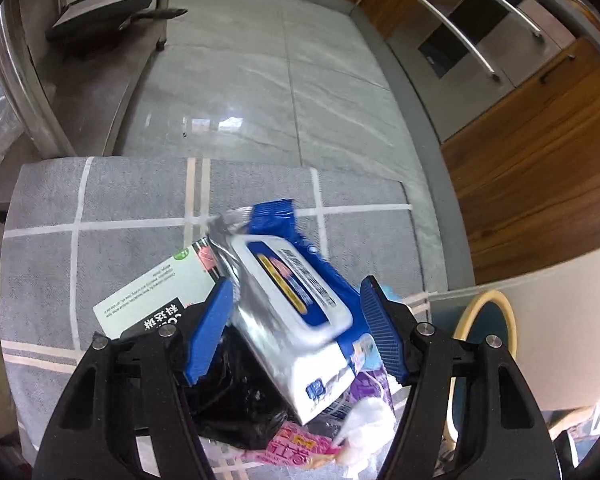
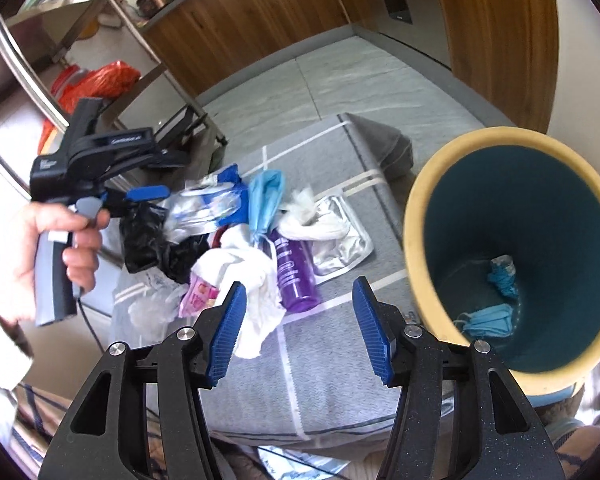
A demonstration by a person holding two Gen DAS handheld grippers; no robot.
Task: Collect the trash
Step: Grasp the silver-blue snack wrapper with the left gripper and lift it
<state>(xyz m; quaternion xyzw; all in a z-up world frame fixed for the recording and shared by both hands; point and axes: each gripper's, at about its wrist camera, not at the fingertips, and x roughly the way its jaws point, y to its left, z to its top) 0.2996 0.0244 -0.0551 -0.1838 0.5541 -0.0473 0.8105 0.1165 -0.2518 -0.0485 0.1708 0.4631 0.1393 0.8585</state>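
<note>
Setting: kitchen with wood cabinets and a grey tiled floor; a grey mat with pale grid lines [image 2: 328, 364] carries the litter, whether it lies on the floor or on something raised I cannot tell.
Bin: teal inside, yellow rim [image 2: 512, 256], just beside the mat's right side; a blue face mask [image 2: 488, 320] and a small blue scrap already lie at the bottom.
Pile: wet-wipes pack [image 1: 292, 304], black plastic bag [image 1: 236, 396], white tissue wad [image 2: 256, 288], purple bottle [image 2: 294, 276], another blue mask [image 2: 266, 196], foil pouch [image 2: 340, 240], pink wrapper [image 2: 202, 294] and a printed card box [image 1: 156, 300], all heaped and overlapping.
Left hand-held gripper [image 1: 296, 328]: jaws apart, straddling the wipes pack; the pads do not look pressed on it, so nothing seems held yet.
Right hand-held gripper [image 2: 300, 332]: jaws apart and empty, above bare mat between tissue wad and bin.
Step in hand: likely closing the left on the wipes pack.
How to do it well: centre the pads across the pack's narrow sides, below the rigid lid; keep the black bag out of the bite.
Risk: slick film may slip, and a tilted pack could drag neighbours.
Right side: the tissue wad is nearest; pinch its bulk, not a loose corner.
</note>
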